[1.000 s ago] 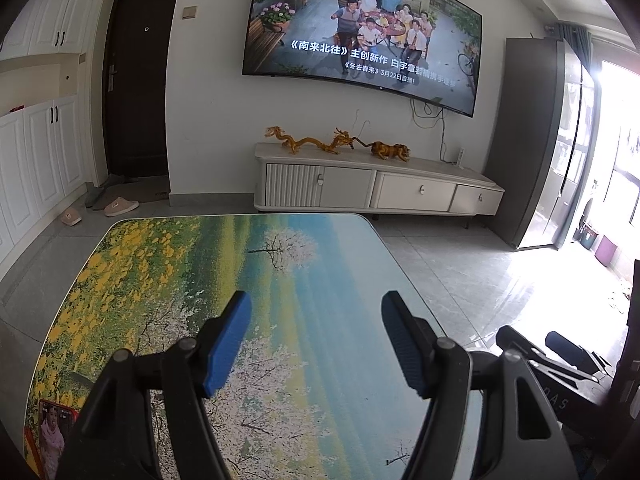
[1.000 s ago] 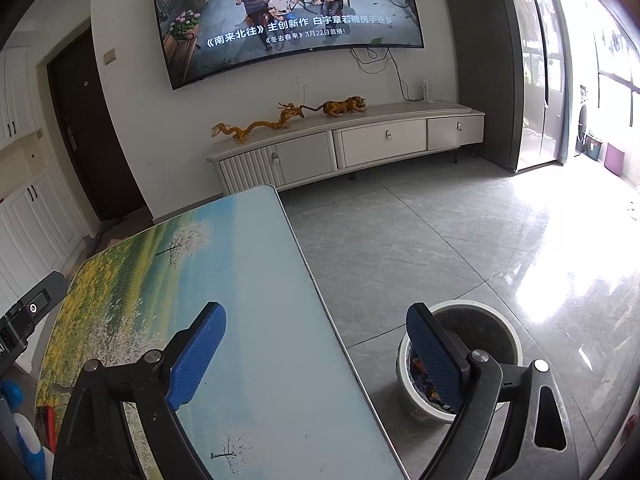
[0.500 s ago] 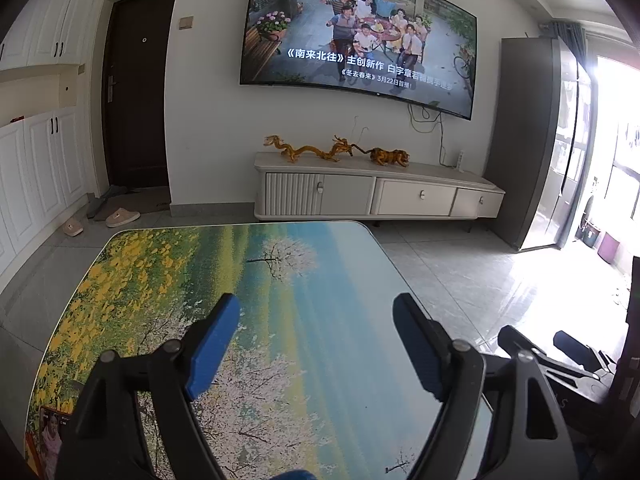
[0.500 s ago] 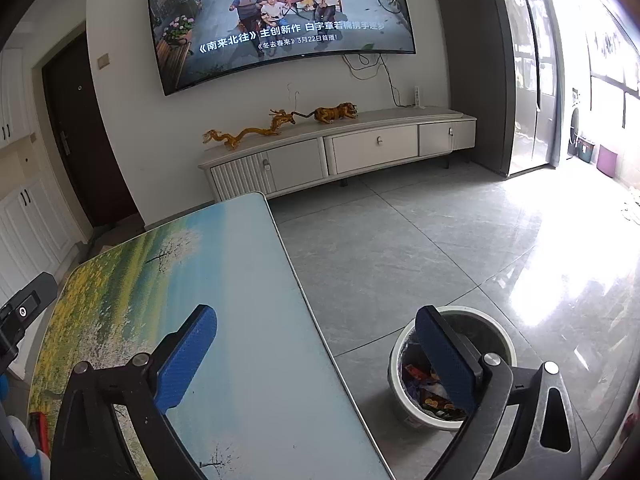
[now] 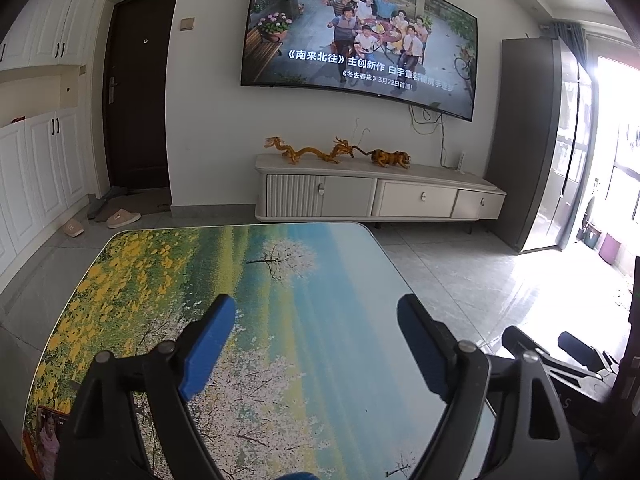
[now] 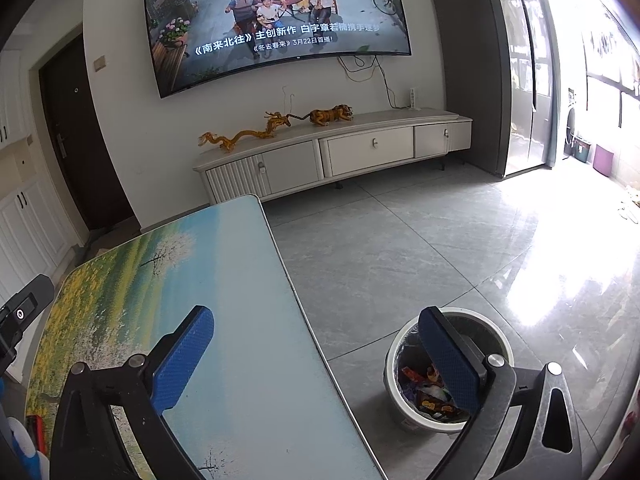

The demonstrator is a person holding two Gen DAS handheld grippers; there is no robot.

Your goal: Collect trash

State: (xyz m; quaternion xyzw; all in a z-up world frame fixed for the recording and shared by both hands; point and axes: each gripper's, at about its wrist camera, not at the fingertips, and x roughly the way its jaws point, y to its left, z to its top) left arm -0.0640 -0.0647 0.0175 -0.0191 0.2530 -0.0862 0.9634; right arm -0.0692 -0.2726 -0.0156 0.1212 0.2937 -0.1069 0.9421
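Note:
A white round trash bin stands on the floor right of the table, with colourful wrappers inside. My right gripper is open and empty, above the table's right edge, with its right finger over the bin. My left gripper is open and empty, above the table, which has a printed landscape top. A red printed card or packet lies at the table's near left corner; it also shows in the right wrist view.
A white TV cabinet with gold dragon figures stands against the far wall under a wall TV. Slippers lie by the dark door. Grey tiled floor spreads right of the table. The other gripper's black body shows at right.
Both grippers have tilted up and drawn back a little. The right gripper has shifted so more of the bin shows. Both jaws stay open.

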